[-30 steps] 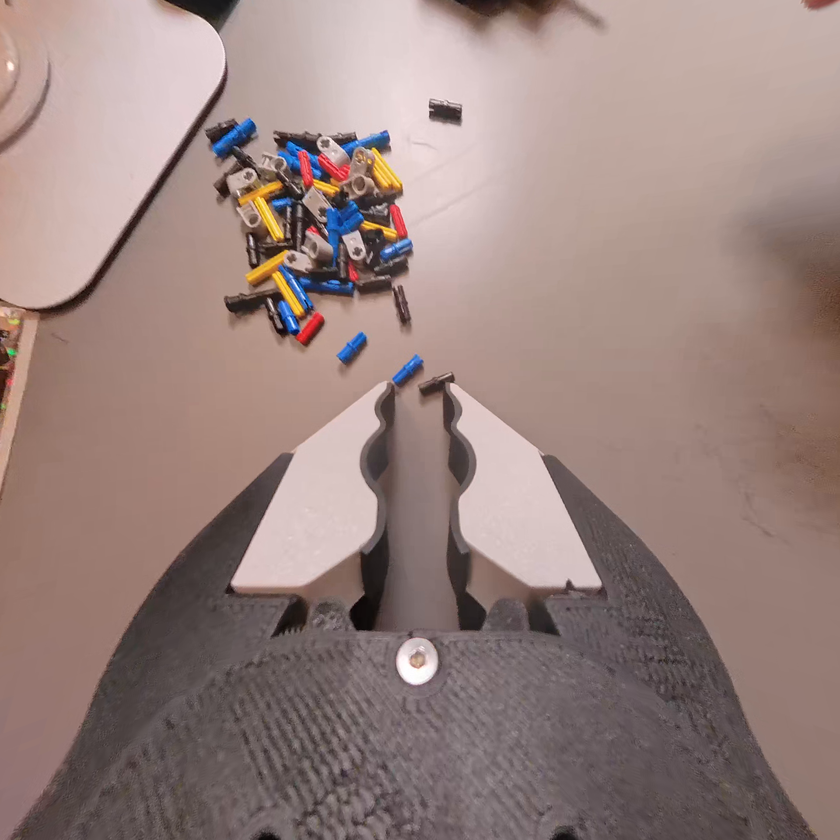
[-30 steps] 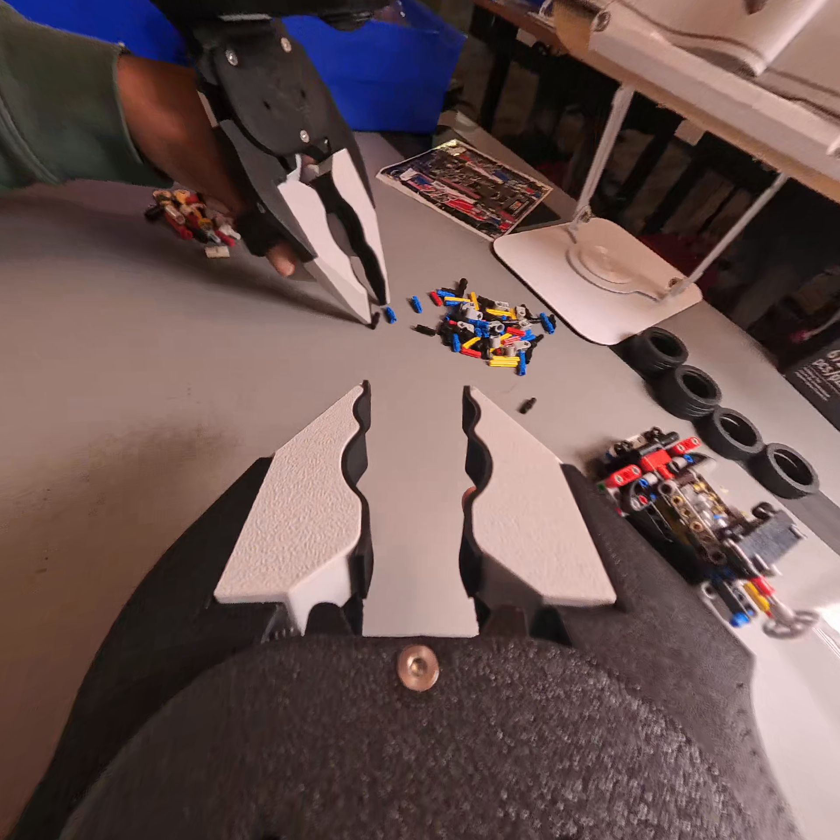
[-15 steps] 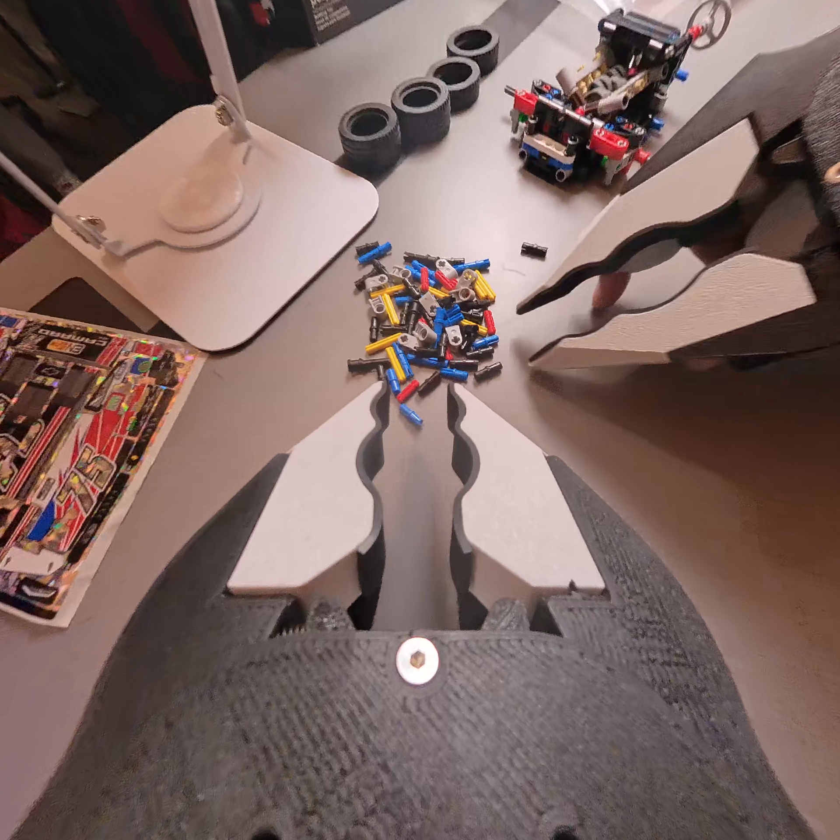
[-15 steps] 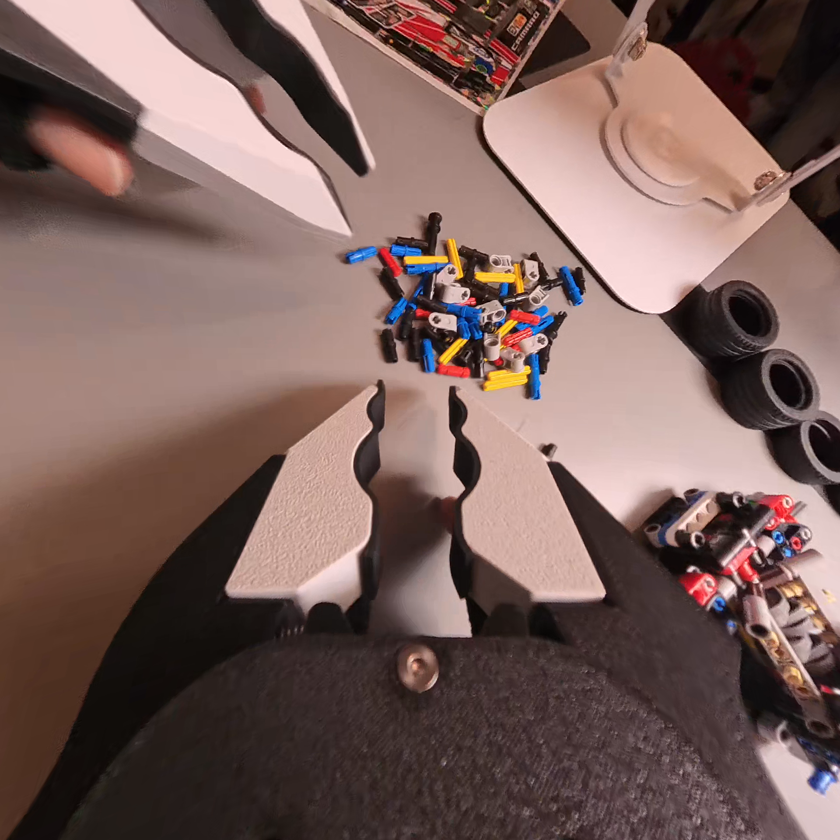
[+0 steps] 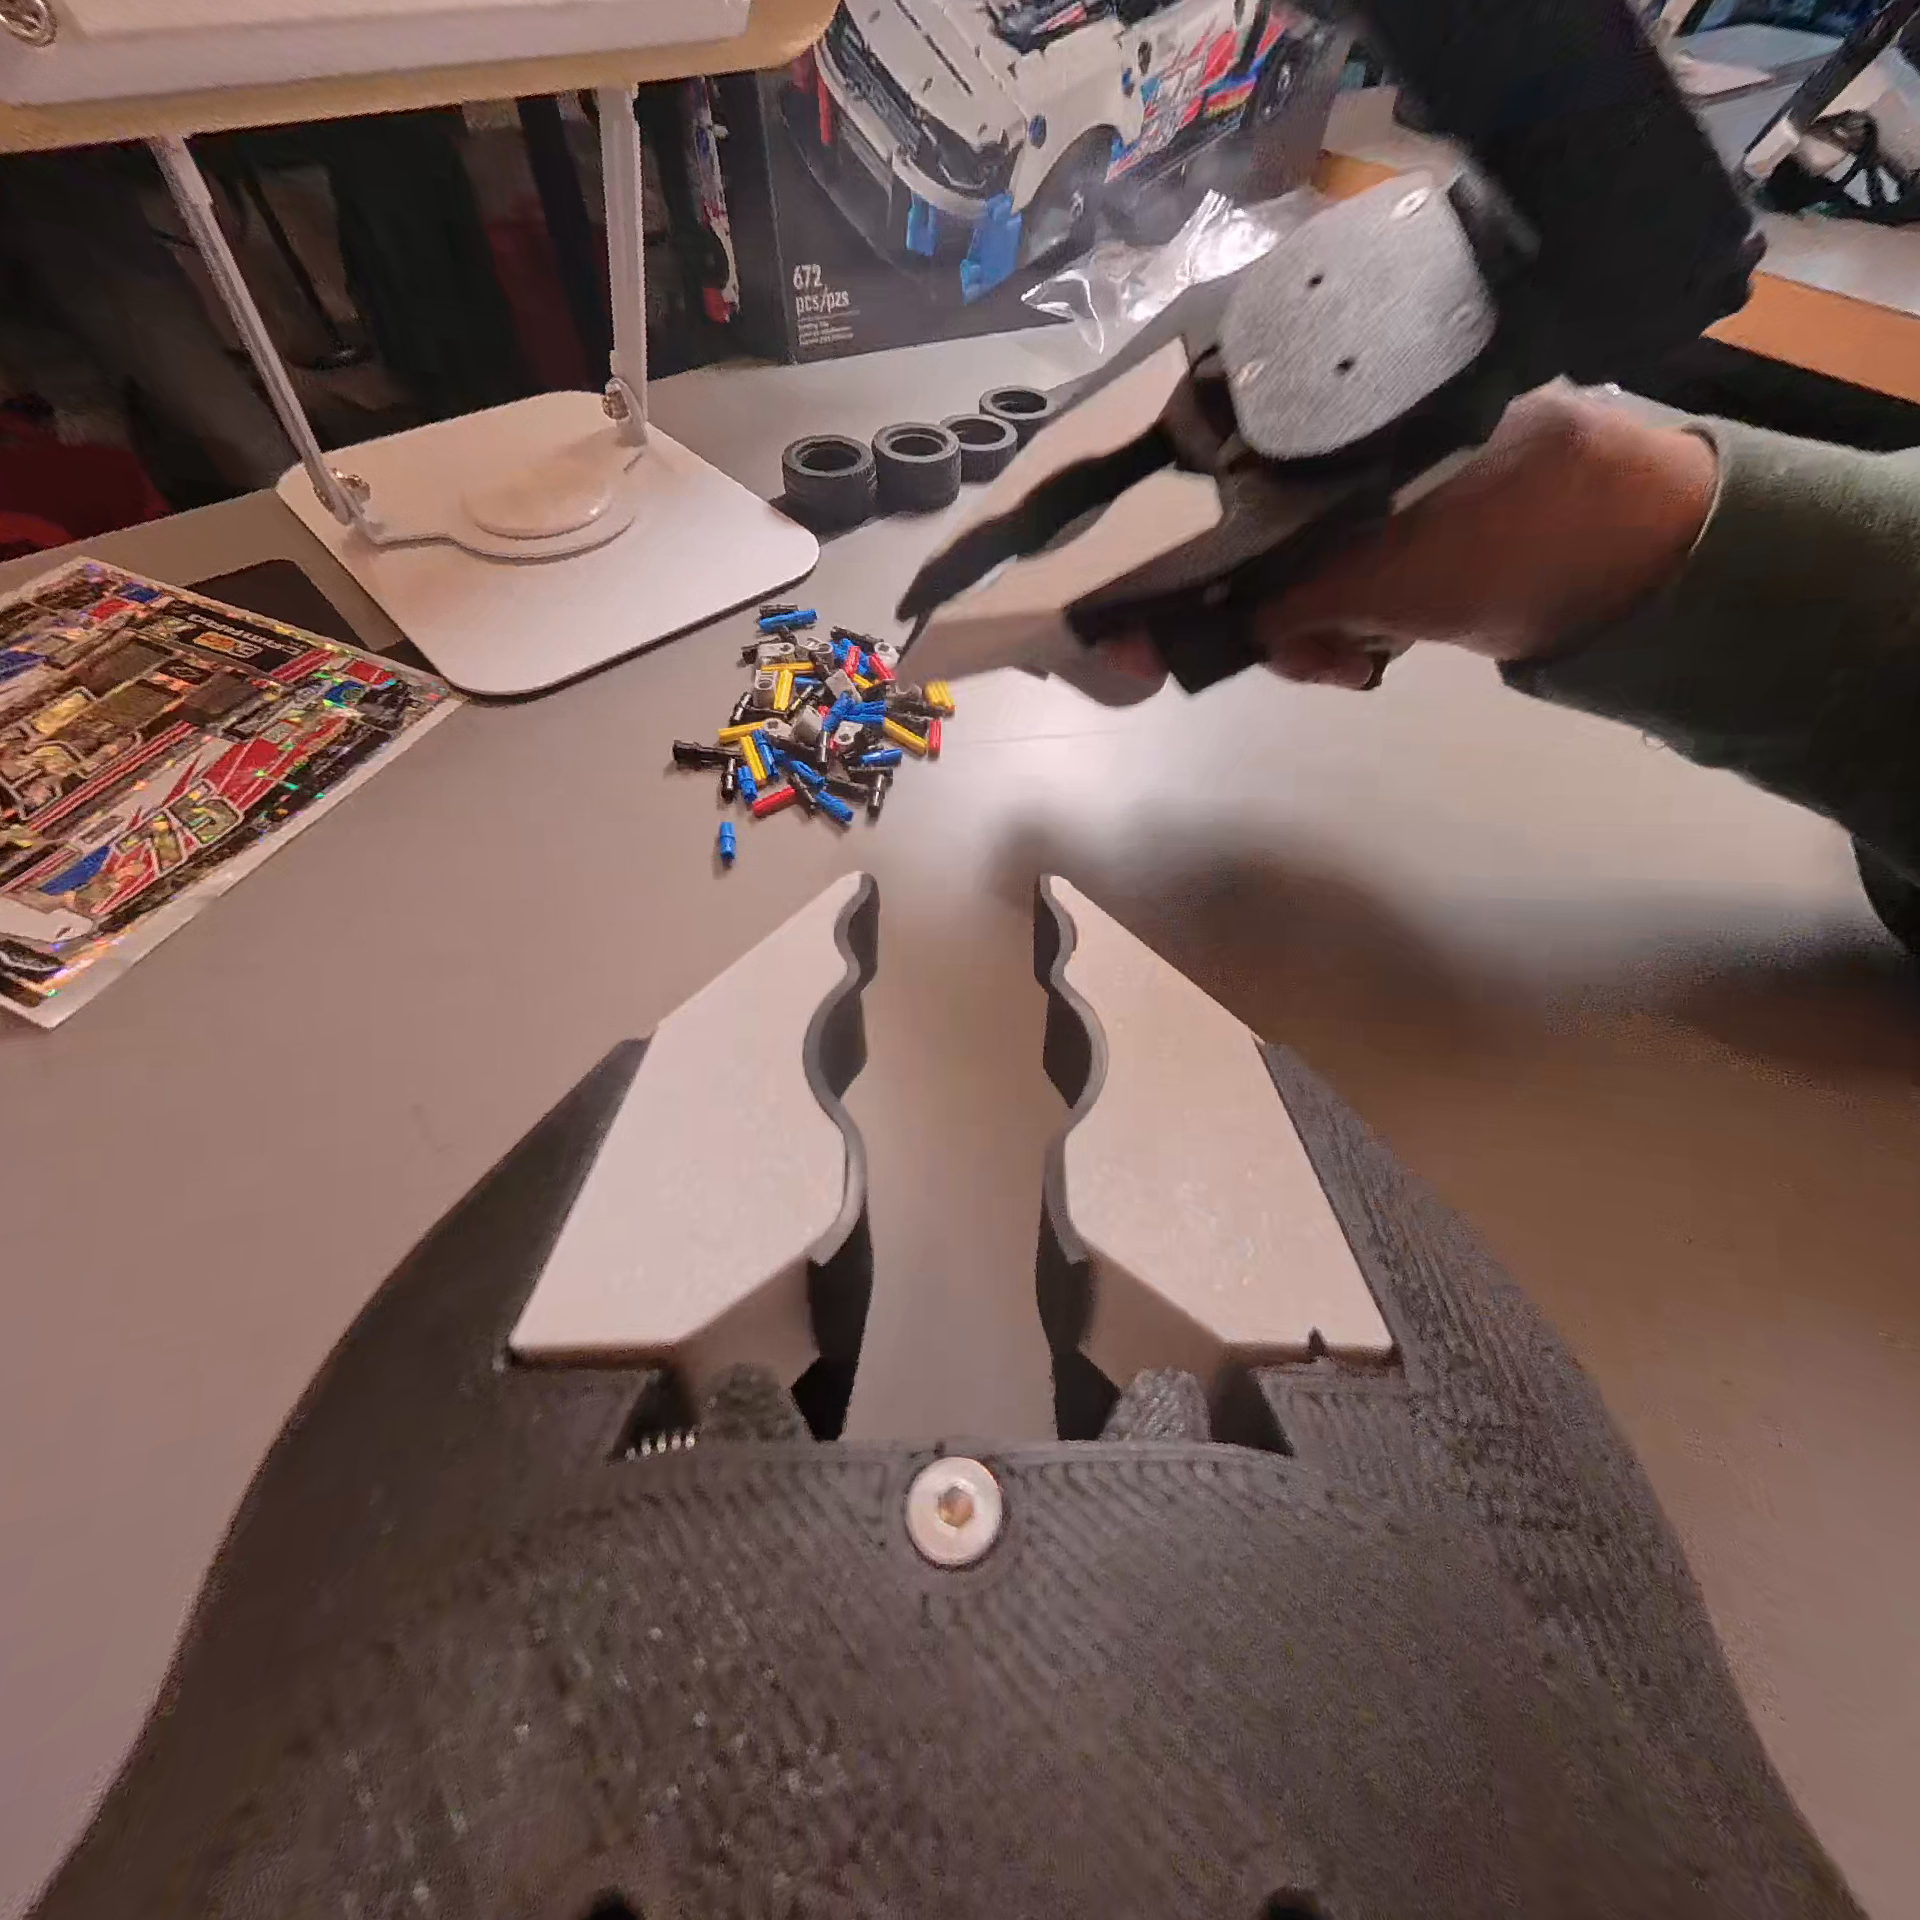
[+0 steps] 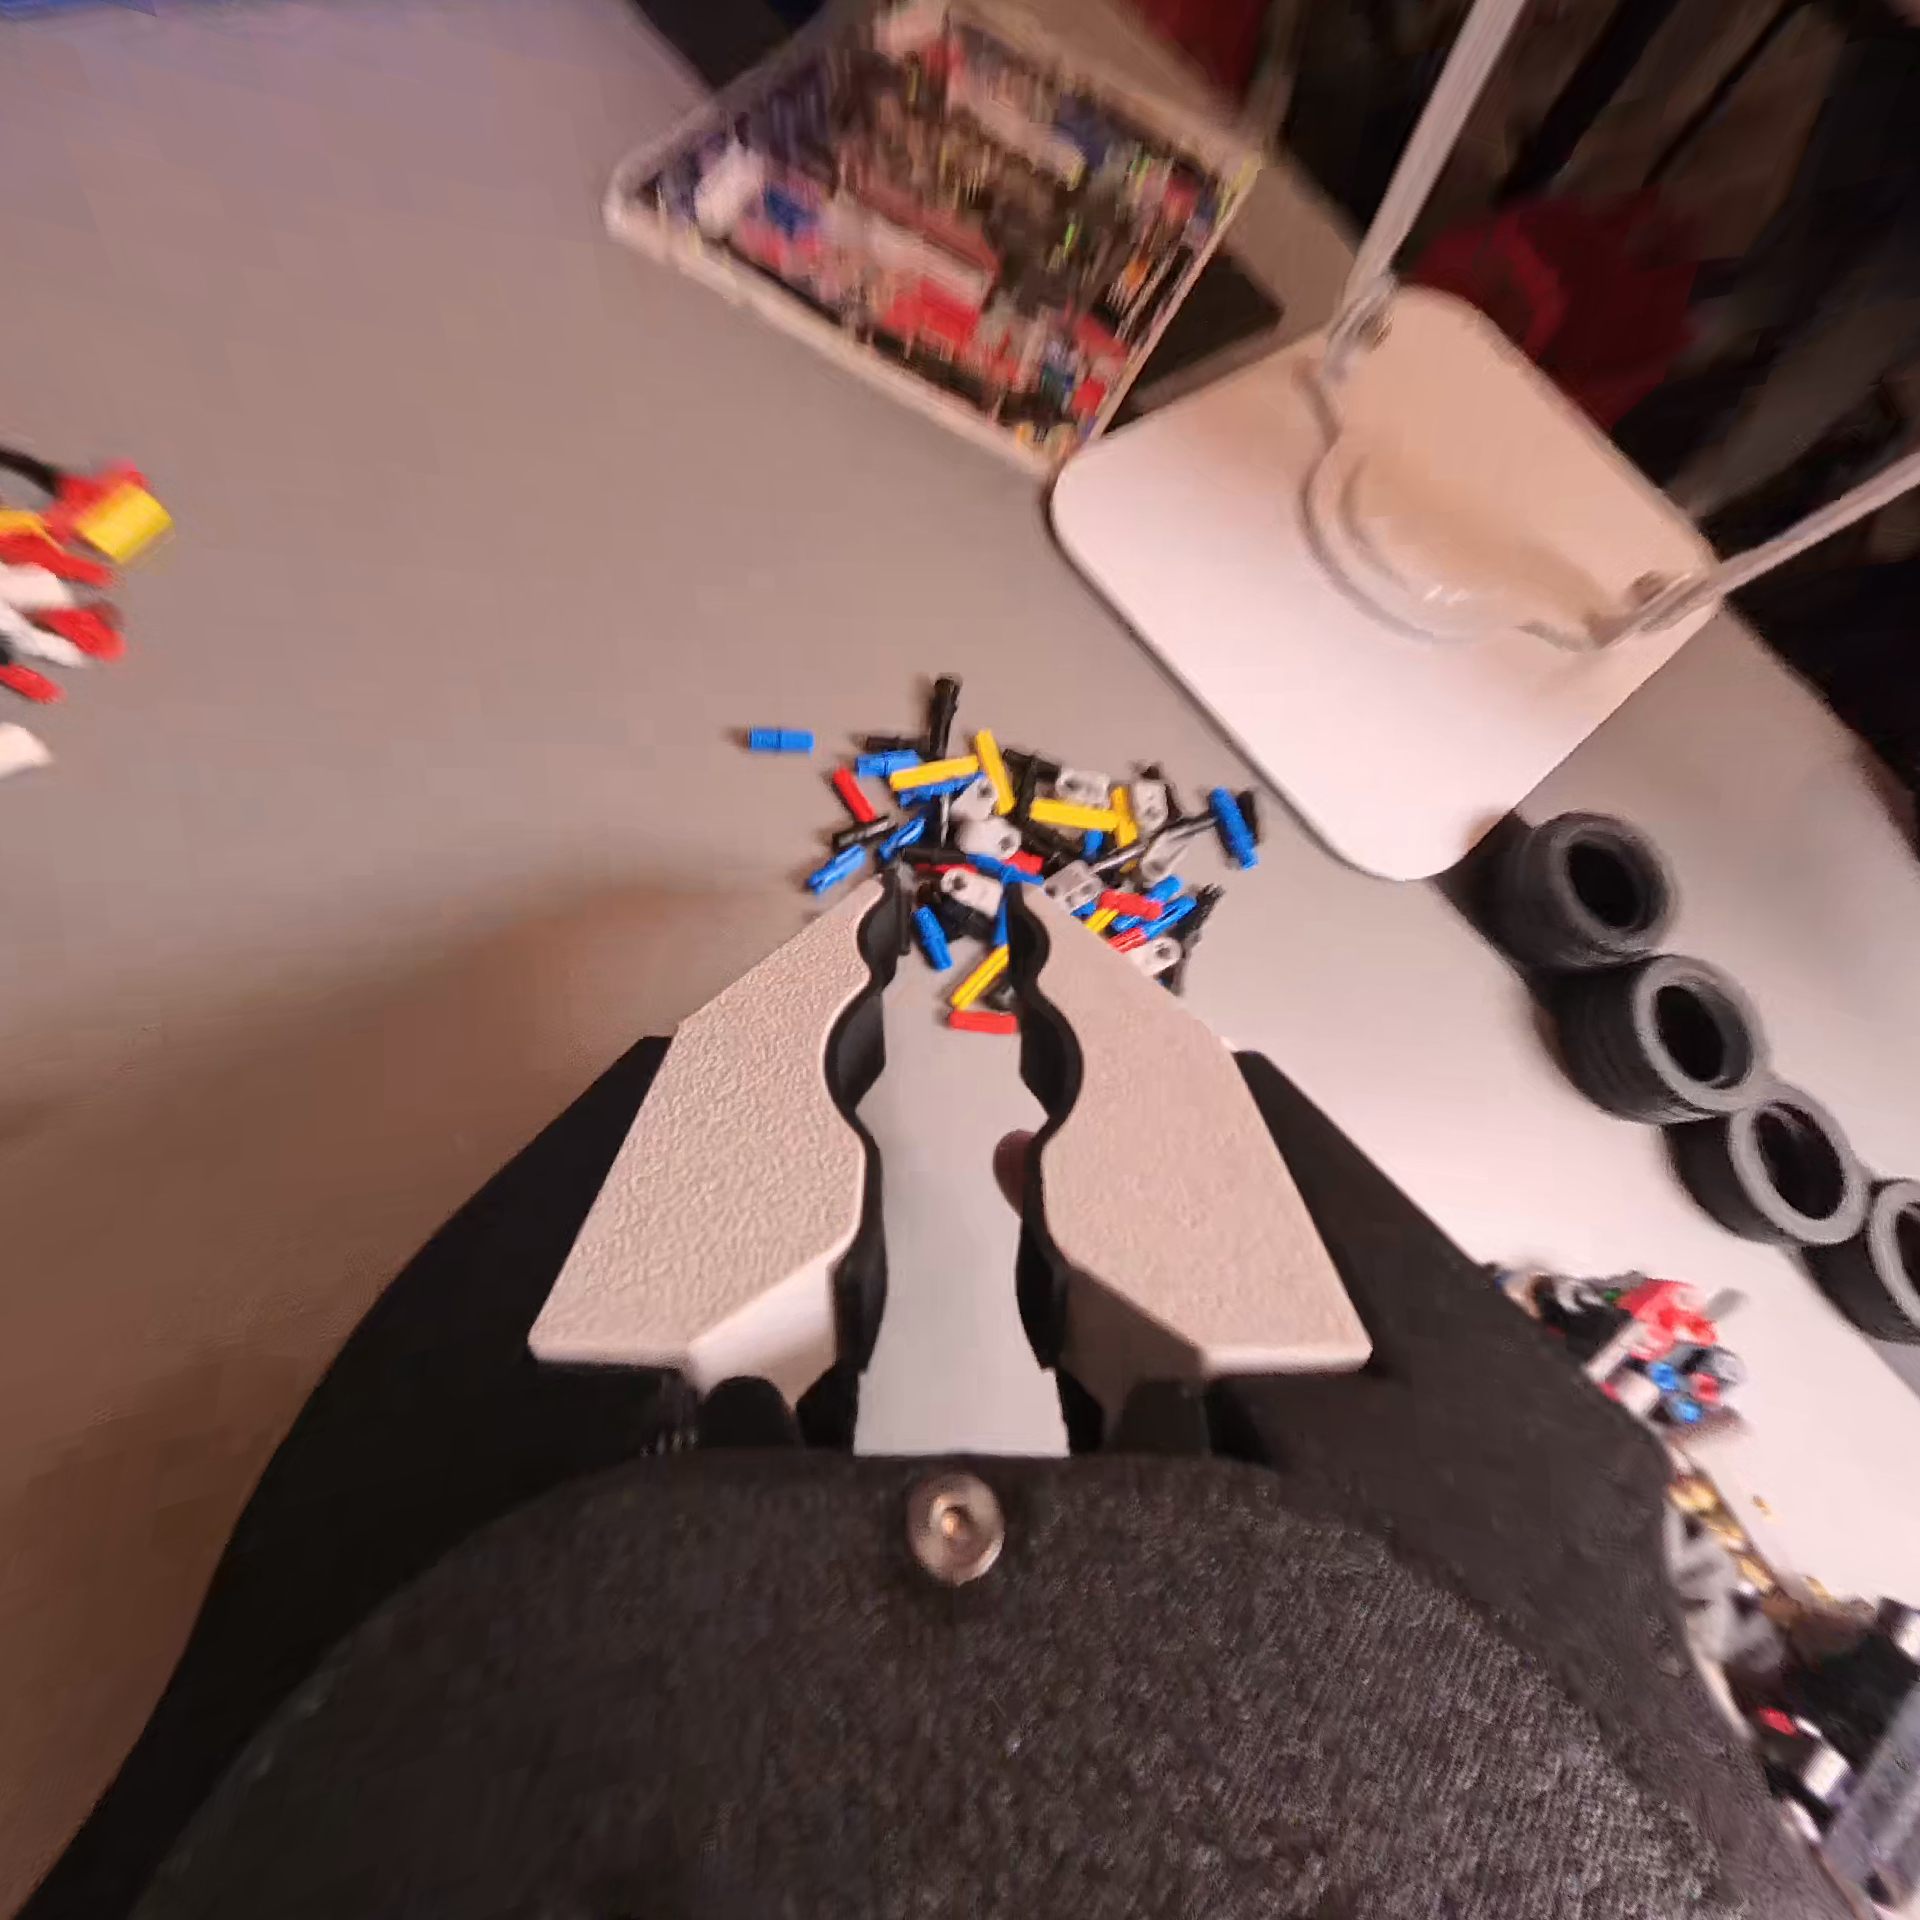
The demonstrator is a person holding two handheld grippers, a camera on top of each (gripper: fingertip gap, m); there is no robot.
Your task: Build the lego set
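- Centrally on the grey table (image 5: 1351,1091) lies our pile of small lego pins (image 5: 826,722), blue, yellow, red, black.
- Our right gripper (image 6: 943,896) hangs over the pile's near edge, jaws apart, holding nothing.
- Our left gripper (image 5: 954,902) sits open, nearer, empty.
- Four black tyres (image 5: 914,462) line up beyond; a sticker sheet (image 5: 156,748) lies far left.

Bare table (image 5: 416,1039) ahead of left tongs (image 5: 954,896); pin pile (image 5: 821,727), right tongs (image 5: 914,629) block beyond.
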